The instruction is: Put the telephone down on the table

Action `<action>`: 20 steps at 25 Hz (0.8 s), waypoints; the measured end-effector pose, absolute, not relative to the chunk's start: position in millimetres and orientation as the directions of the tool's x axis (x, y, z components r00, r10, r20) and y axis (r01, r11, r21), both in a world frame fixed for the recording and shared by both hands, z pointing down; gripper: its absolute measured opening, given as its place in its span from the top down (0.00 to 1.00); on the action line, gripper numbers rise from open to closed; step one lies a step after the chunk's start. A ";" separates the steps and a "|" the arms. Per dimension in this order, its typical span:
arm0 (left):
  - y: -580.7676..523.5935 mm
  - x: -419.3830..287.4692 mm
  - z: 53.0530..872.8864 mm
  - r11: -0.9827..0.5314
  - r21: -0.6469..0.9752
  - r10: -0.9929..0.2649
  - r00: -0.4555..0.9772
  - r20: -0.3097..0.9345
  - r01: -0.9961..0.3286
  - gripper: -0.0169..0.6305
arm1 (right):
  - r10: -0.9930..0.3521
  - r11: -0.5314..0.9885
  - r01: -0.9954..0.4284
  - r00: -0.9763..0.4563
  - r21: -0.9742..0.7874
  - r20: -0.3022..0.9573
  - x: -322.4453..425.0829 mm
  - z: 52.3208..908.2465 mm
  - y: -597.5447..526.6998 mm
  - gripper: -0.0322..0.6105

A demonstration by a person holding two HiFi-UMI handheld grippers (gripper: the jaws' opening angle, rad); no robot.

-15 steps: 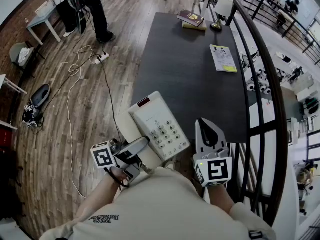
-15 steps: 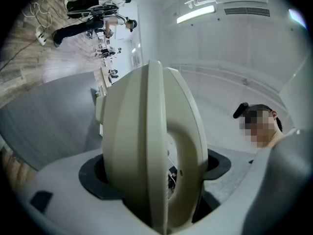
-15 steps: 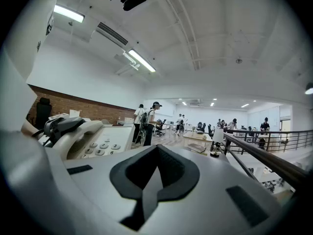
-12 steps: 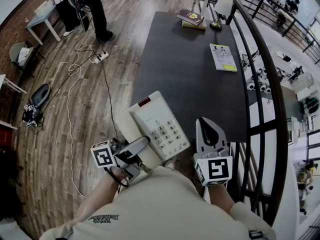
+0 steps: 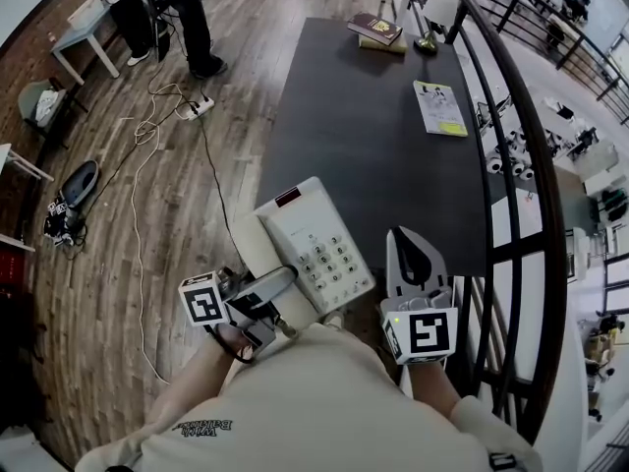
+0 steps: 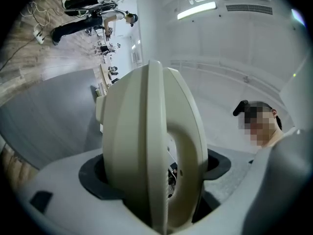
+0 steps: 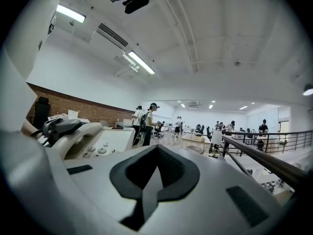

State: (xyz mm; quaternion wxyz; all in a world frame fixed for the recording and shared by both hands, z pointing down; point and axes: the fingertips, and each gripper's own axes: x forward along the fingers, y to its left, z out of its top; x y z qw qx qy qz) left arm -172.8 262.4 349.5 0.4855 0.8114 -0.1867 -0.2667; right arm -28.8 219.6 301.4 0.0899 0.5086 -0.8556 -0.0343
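Note:
A cream desk telephone [image 5: 313,247] with a keypad and its handset on the left side hangs over the near end of the dark table [image 5: 373,136]. My left gripper [image 5: 267,290] grips it from the near left. In the left gripper view the telephone's cream body [image 6: 146,131] fills the gap of that gripper [image 6: 154,180], and both pads press on it. My right gripper [image 5: 413,252] hovers just right of the phone over the table's near right corner, shut and holding nothing. The right gripper view shows that gripper [image 7: 155,155] with jaws meeting and the telephone [image 7: 93,141] to its left.
At the table's far end lie stacked books [image 5: 375,29] and a lamp [image 5: 429,28], with a leaflet [image 5: 438,111] along the right edge. A black railing [image 5: 521,165] runs along the right. Cables [image 5: 147,146] trail over the wooden floor on the left, near a standing person [image 5: 192,18].

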 end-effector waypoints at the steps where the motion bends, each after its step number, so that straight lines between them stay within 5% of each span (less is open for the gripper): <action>1: 262.1 -172.3 350.0 -0.457 0.888 -0.562 0.788 -0.249 -0.045 0.28 | -0.878 0.477 -0.867 -0.463 0.146 0.119 -27.8 301.7 220.2 0.95; 20: 252.5 -97.8 359.3 -0.367 0.930 -0.533 0.819 -0.215 0.006 0.28 | -0.885 0.463 -0.870 -0.462 0.168 0.045 14.4 286.3 215.6 0.95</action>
